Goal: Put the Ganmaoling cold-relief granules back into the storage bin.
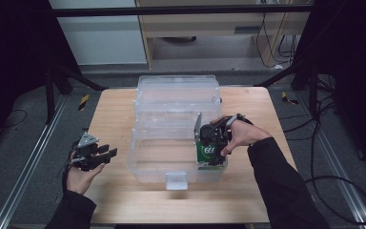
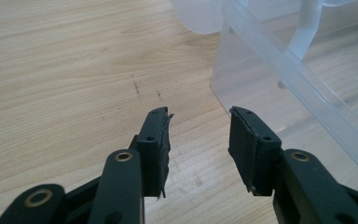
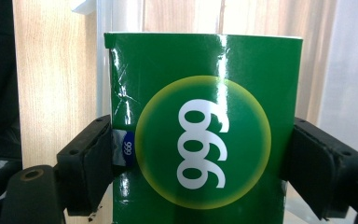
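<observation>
The green box [image 1: 205, 151] sits pinched in the right hand-held gripper [image 1: 214, 143], down inside the near right corner of the clear bin [image 1: 145, 164] on the worktop [image 1: 114, 195]. From the high view it's a glossy carton with white digits, mostly covered by the hand [image 1: 240, 136] and the gripper body, so I can't tell whether its bottom touches the bin floor. The bin is see-through plastic, boxy with rounded corners, with a small latch tab at its near edge. A matching clear lid [image 1: 178, 95] stands open behind it. The worktop is pale wood grain. The left hand-held gripper [image 1: 106, 153] hangs off to the left of the bin, well apart from the box, jaws spread with nothing between them. A grey three-cornered plate sits on top of it.

Left gripper view: the left hand-held gripper [image 2: 199, 140] shows two black jaws spread apart, and the pads [image 2: 161, 149] look worn and frayed at the edges. Bare wood with a few faint scuffs lies underneath. The bin's [image 2: 261, 79] frosted corner is just ahead on the right, cut off by the frame.

Right gripper view: the box [image 3: 205, 140] is shiny green cardboard with a yellow-ringed circle and white digits, creased near its left edge. The right hand-held gripper [image 3: 198, 161] presses on both side faces. The box's lower end is cut off. Behind it the bin wall is blurry.
</observation>
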`<state>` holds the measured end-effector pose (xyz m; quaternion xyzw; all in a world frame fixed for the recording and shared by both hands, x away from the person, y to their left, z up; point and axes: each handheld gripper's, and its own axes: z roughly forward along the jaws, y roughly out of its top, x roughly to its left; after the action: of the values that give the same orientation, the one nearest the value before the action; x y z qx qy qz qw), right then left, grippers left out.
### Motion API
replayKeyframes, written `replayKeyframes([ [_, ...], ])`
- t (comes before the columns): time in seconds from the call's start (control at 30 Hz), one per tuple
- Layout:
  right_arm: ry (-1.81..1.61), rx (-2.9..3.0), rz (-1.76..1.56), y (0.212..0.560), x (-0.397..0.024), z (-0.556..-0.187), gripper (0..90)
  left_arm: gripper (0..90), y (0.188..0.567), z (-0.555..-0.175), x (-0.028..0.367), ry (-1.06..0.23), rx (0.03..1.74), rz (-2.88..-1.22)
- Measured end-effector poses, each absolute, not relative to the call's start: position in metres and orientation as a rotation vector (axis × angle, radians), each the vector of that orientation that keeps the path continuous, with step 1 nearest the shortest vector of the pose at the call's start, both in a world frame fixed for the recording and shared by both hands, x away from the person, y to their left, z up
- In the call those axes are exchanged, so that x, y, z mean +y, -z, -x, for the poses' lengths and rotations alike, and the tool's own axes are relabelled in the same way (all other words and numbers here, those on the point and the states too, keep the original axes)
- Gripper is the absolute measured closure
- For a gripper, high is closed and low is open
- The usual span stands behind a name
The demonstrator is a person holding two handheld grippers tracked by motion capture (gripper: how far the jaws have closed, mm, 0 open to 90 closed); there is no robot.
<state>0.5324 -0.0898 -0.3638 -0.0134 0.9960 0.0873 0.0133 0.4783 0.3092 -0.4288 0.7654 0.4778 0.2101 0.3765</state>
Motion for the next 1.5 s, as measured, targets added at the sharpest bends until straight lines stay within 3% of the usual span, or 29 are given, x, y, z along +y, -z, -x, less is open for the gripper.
replayKeyframes([
  [0.9, -0.261, 3.095, -0.014, 0.375, -0.090, -0.528, 14.9, 57.1, 0.430, -0.479, 0.308, -0.533, 1.222, -1.965],
  [1.07, -0.291, 3.076, -0.040, 0.368, -0.094, -0.528, 15.2, 57.1, 0.429, -0.479, 0.308, -0.535, 1.219, -1.961],
  [1.27, -0.376, 3.008, -0.179, 0.355, -0.102, -0.526, 21.5, 57.1, 0.428, -0.478, 0.308, -0.538, 1.219, -1.958],
  [1.5, -0.451, 2.923, -0.298, 0.335, -0.110, -0.513, 18.8, 57.0, 0.427, -0.477, 0.307, -0.548, 1.212, -1.954],
])
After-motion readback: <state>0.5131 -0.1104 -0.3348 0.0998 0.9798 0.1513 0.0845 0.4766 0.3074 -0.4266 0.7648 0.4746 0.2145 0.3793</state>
